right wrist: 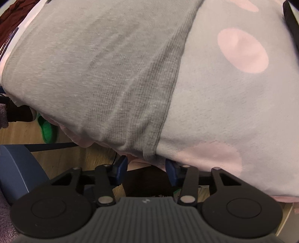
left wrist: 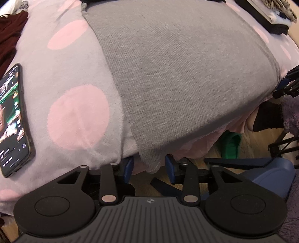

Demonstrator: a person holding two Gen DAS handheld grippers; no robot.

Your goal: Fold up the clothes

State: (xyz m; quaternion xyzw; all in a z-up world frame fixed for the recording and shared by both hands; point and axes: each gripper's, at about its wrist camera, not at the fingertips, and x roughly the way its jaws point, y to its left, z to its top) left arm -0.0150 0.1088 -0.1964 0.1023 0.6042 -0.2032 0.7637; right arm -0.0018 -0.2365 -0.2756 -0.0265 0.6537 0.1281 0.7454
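Left wrist view: grey knit garment spread flat on a bed with a grey blanket with pink dots, its near hem hanging just over the bed edge. Left gripper points steeply down at that edge, the garment's near-left corner hanging between the blue pads; jaws partly open, gap visible on both sides of the cloth, no pinch. Phone with lit screen lies on the blanket to the left, apart from the garment. Dark red clothing at far left, a stack of folded items top right. Wood floor below, green slipper under the bed edge, blue chair at right. Right wrist view: right gripper at the garment's near-right corner, seam running up along the right side; jaws partly open, hem corner sits above and between the pads, contact not clear, looks ungripped. Blanket fills the right.
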